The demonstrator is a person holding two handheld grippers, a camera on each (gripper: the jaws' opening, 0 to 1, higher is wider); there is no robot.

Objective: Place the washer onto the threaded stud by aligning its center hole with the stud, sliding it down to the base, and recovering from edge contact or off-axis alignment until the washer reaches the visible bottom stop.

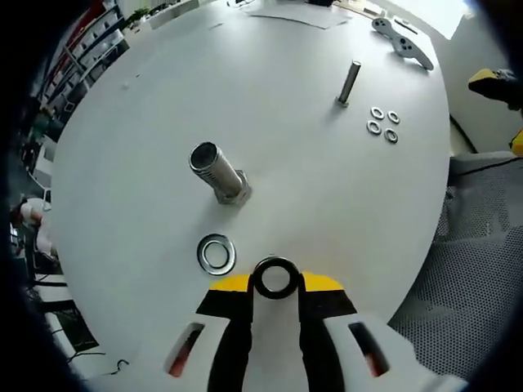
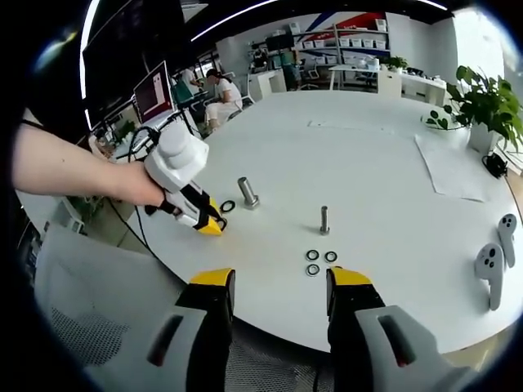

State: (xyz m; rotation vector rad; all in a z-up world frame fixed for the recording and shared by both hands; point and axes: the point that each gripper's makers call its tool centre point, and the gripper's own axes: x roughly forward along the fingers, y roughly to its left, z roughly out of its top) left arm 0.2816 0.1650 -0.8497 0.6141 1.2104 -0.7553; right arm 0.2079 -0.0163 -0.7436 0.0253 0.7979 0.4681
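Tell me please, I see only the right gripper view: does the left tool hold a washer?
Observer: Yes. In the left gripper view the left tool grips a large washer between its jaw tips.
Operator: Is it over the big stud?
Observer: No. The large threaded stud stands ahead of it, apart, with no washer on it.
Operator: How many small washers lie near the thin stud?
Observer: Four small washers, beside the thin stud.

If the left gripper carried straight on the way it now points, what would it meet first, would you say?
Probably the large threaded stud. The left gripper, holding a washer, points up the table slightly right of it, so depth makes this uncertain. A second washer lies just left of that line.
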